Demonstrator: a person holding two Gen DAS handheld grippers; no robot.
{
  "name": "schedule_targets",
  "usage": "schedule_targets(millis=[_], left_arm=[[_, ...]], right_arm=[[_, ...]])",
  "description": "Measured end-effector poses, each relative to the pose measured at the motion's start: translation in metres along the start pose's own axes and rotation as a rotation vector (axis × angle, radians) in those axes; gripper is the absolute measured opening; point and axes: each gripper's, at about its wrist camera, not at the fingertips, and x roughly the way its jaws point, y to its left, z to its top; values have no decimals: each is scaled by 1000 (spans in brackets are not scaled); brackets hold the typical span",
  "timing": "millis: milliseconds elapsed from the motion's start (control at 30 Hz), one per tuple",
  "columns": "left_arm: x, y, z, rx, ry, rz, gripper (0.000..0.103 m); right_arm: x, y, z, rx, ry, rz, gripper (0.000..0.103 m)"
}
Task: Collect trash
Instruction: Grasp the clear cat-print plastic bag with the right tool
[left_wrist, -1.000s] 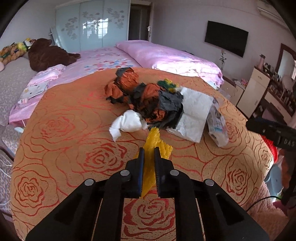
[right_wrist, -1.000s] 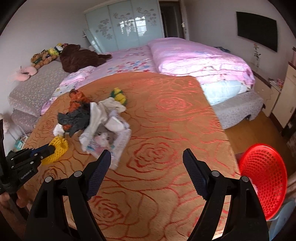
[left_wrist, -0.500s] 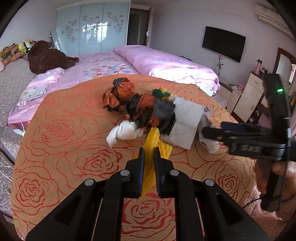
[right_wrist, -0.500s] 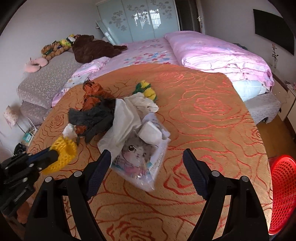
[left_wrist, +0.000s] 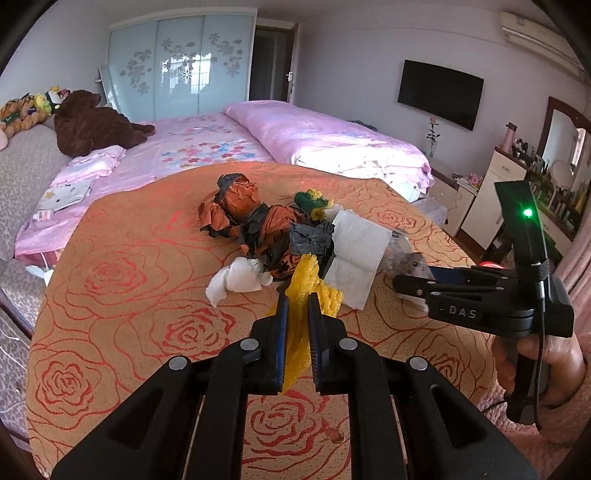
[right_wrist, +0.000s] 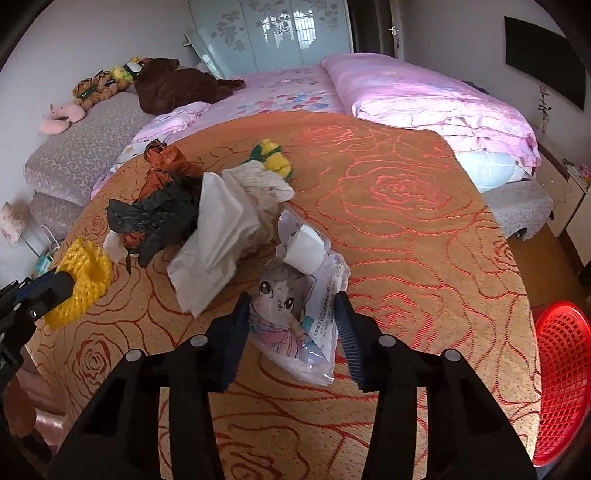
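Observation:
My left gripper (left_wrist: 297, 295) is shut on a yellow foam net (left_wrist: 314, 280), holding it just above the orange rose bedcover (left_wrist: 129, 295). The net (right_wrist: 86, 275) and the left gripper (right_wrist: 55, 286) also show at the left of the right wrist view. My right gripper (right_wrist: 291, 301) straddles a clear plastic bag with a cat picture (right_wrist: 291, 325). Its jaws are closing, with the pads at the bag's two edges, and the bag lies flat on the cover. A person's hand (left_wrist: 554, 365) holds the right gripper (left_wrist: 410, 284) beside the trash pile.
The pile holds crumpled orange and black bags (left_wrist: 258, 221), white paper (left_wrist: 356, 251), a white tissue (left_wrist: 236, 280) and a green-yellow scrap (left_wrist: 312, 201). A red mesh basket (right_wrist: 561, 369) stands on the floor off the bed's right edge. Pink bedding lies behind.
The right gripper came forward and down over the cat-picture bag and its jaws narrowed around it. The left gripper kept still, shut on the yellow net.

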Motion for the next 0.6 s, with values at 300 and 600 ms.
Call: schedule_targets(millis=[300,600], left_arm=[[1,0,0,-3,-4,-2,10],[-2,-12,9,-5,-24,0,10]], right_arm=[[-29,-18,-8,28,-62,-34,42],[-64,-26,-8,35,-152,-71,42]])
